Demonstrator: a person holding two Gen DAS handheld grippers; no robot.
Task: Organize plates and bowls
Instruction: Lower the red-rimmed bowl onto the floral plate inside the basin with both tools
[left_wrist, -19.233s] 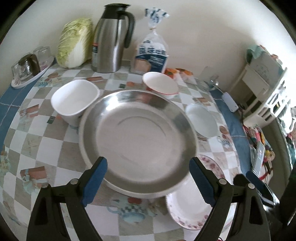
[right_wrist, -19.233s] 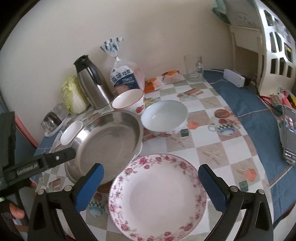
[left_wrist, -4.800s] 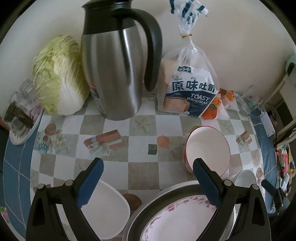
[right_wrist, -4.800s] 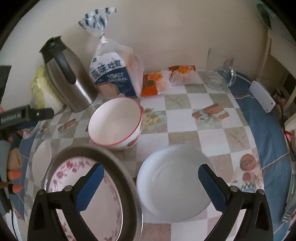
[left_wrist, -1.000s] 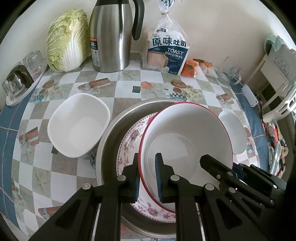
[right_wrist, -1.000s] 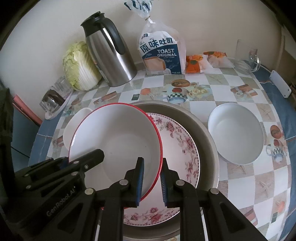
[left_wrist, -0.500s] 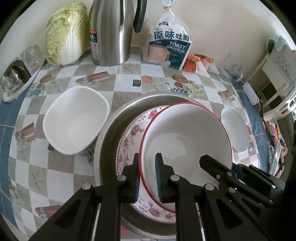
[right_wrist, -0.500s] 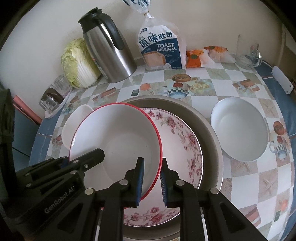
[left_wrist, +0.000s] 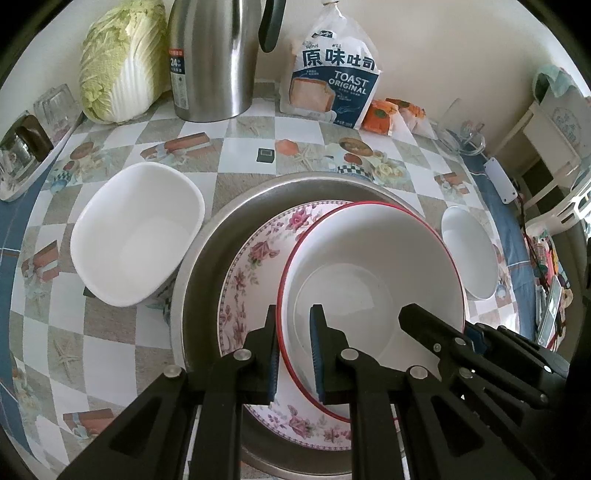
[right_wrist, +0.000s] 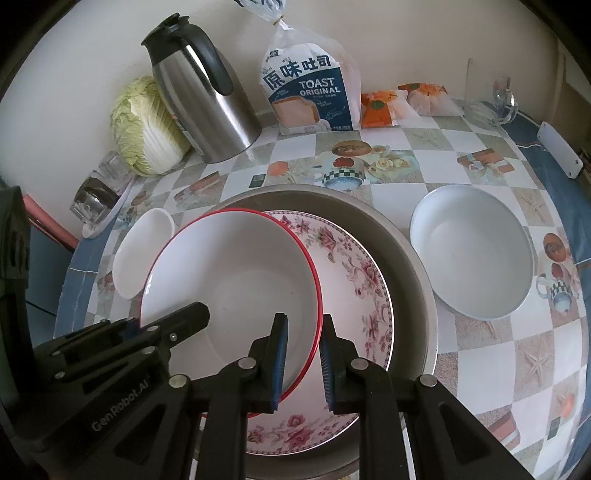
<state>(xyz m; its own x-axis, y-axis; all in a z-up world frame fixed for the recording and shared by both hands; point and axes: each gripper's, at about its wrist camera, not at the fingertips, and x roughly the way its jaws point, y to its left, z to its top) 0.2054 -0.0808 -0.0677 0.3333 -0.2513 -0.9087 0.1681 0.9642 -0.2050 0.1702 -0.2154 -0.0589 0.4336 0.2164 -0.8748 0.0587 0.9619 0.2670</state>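
Red-rimmed bowl (left_wrist: 373, 273) over the floral plate (left_wrist: 255, 258) in the steel pan (left_wrist: 207, 251): left hand-held gripper (left_wrist: 293, 354) and right hand-held gripper (right_wrist: 301, 358) each pinch its near rim, apparently lifted slightly.

Bread bag (left_wrist: 330, 79), top centre of both views: Chinese characters "原味吐司" above "TOAST ORIGINAL"; smaller print illegible.
Steel thermos jug (left_wrist: 210, 59), upper left: label with "24", remainder unreadable.
Left gripper (right_wrist: 122, 332) body, lower left of the right wrist view: "GenRobot.AI".
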